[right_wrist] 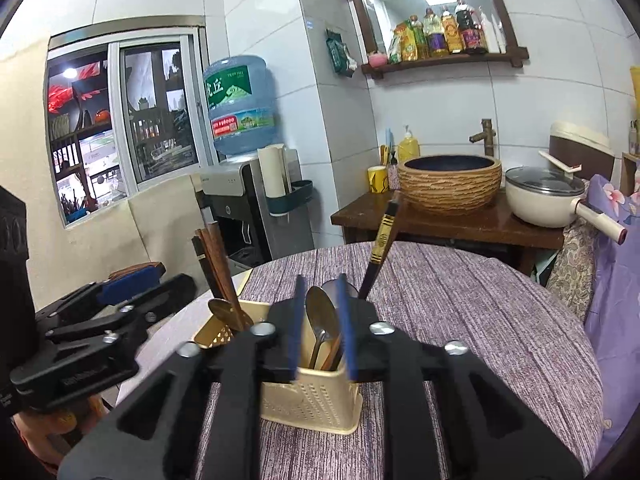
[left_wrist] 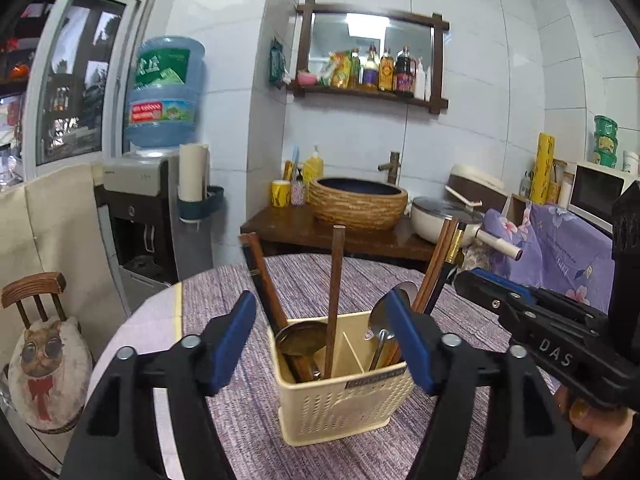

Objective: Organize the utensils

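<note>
1. The left gripper (left_wrist: pixel 326 344) is held low over the round table (left_wrist: pixel 248 420), pointing forward and tipped slightly downward. Its jaws stand wide apart and released, with nothing pressed between the blue pads (left_wrist: pixel 232 344).

2. In the left wrist view those spread fingers frame the cream utensil caddy (left_wrist: pixel 344 396) — one pad to each side of it, neither touching it as far as the picture shows.

3. The right gripper (right_wrist: pixel 322 332) is likewise low and tipped a little downward, aimed at the same caddy (right_wrist: pixel 312 400) from the other side. Its jaws are partly open; the narrow gap looks onto the spoon bowls, and I cannot see the pads pressing on anything.

4. A hand (left_wrist: pixel 596 428) grips the right tool from below, seen at the right edge of the left wrist view.

5. The caddy stands upright on the purple woven tablecloth (right_wrist: pixel 460 320), near the table's front edge. A divider splits it into compartments.

6. The utensils stand on end, long axes near vertical — handles up, fanning outward. A wooden chopstick (left_wrist: pixel 335 292) rises almost straight from the middle; a metal ladle (left_wrist: pixel 300 338) leans left with its wooden handle pointing up and to the left.

7. In the right compartment a metal spoon (left_wrist: pixel 380 316) stands bowl up, and a bundle of brown chopsticks (left_wrist: pixel 434 272) leans up to the right.

8. A black chopstick with gold bands (right_wrist: pixel 380 248) tilts up to the right in the right wrist view.
</note>
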Available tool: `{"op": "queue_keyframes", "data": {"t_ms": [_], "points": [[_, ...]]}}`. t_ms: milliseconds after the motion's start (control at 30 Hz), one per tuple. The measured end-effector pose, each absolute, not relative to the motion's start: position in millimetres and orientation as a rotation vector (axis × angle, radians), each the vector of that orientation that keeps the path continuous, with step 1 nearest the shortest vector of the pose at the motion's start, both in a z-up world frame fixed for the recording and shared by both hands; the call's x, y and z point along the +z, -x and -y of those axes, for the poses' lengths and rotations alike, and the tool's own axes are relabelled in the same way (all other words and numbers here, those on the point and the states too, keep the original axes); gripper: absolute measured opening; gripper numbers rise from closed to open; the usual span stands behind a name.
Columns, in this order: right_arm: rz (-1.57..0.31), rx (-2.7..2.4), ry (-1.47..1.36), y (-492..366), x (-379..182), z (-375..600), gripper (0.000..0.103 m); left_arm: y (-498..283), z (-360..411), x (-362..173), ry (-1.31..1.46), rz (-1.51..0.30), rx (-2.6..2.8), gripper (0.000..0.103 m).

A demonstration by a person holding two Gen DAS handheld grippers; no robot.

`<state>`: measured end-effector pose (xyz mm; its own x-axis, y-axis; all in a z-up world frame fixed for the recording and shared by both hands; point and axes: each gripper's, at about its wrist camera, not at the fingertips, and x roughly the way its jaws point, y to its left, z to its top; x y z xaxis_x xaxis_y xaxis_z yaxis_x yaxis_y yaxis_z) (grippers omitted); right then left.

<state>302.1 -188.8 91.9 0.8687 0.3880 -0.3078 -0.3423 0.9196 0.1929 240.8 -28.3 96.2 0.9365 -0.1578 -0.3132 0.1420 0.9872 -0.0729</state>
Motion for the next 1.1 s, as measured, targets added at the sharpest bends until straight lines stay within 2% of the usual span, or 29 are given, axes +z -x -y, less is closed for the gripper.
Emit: {"op": "queue_keyframes", "data": {"t_ms": [33, 67, 100, 167, 200, 233, 367, 633, 1100], "points": [[-0.334, 0.374, -0.132, -292.5, 91.6, 191.3, 0.063, -232.3, 26.8, 95.6, 0.043, -0.312, -0.147, 0.076], [-0.322, 0.362, -0.132, -284.9, 91.3, 193.4, 0.067, -222.1, 23.7, 94.1, 0.038, -0.298, -0.136, 0.083], [-0.310, 0.350, -0.130, -274.2, 90.1, 195.7, 0.068, -212.0, 20.1, 91.6, 0.036, -0.285, -0.125, 0.092], [-0.299, 0.346, -0.119, -255.2, 86.6, 198.8, 0.073, -192.7, 12.1, 84.5, 0.043, -0.262, -0.106, 0.098], [-0.287, 0.337, -0.113, -241.1, 82.1, 200.6, 0.085, -181.5, 8.1, 78.6, 0.044, -0.255, -0.099, 0.098], [-0.274, 0.326, -0.110, -229.8, 78.1, 202.6, 0.093, -173.9, 5.2, 73.5, 0.040, -0.256, -0.096, 0.098], [-0.239, 0.305, -0.080, -181.2, 54.0, 205.1, 0.097, -138.8, -5.0, 47.4, 0.020, -0.287, -0.066, 0.098], [-0.278, 0.339, -0.075, -100.8, 3.6, 200.6, 0.097, -73.3, -17.9, 12.1, 0.112, -0.318, -0.014, 0.098], [-0.179, 0.372, -0.012, -14.9, 3.1, 204.6, 0.097, -12.8, -5.1, 5.1, 0.040, -0.255, -0.037, 0.098]]}}
